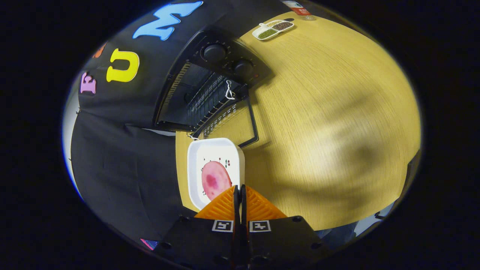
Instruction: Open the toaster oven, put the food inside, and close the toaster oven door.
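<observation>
My gripper [239, 189] is shut on the near rim of a white rectangular dish [197, 165], both fingers pressed together on it. A round pink slice of food [214, 179] lies in the dish. Just beyond the dish stands the black toaster oven [176, 86], its glass door [234, 122] folded down open toward the dish. The wire rack [204, 98] shows inside the dark cavity, and two round knobs [214, 52] sit on the control panel beside it. The dish's far end almost reaches the open door's edge. The fingers hide the rim where they grip.
The oven rests on a light wooden table [330, 112] with broad bare surface beside the oven. Far off on it lie a white divided tray [272, 29] of grains and a red-labelled container [300, 8]. Black cloth wall [123, 165] hangs close on the dish's other side.
</observation>
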{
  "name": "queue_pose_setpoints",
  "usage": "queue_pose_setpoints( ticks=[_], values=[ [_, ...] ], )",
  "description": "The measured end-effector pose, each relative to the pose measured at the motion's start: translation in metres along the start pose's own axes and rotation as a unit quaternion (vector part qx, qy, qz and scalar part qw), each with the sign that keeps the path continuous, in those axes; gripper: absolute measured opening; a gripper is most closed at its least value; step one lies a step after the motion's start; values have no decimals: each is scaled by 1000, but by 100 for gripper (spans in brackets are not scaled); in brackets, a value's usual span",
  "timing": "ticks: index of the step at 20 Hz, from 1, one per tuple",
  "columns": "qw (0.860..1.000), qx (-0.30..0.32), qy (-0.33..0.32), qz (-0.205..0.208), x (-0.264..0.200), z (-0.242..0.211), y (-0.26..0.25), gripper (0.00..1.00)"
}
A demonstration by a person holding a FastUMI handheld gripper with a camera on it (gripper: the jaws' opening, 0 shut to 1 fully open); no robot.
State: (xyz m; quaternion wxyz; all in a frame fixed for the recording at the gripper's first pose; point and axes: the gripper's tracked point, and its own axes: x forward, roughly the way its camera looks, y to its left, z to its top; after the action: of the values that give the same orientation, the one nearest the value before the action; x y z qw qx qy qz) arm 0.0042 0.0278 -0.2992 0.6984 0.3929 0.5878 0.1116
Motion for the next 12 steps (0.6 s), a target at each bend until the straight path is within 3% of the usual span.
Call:
queue_pose_setpoints(
  ticks=[12],
  values=[
    [989,100,-108,8,30,13,49,2]
  ],
)
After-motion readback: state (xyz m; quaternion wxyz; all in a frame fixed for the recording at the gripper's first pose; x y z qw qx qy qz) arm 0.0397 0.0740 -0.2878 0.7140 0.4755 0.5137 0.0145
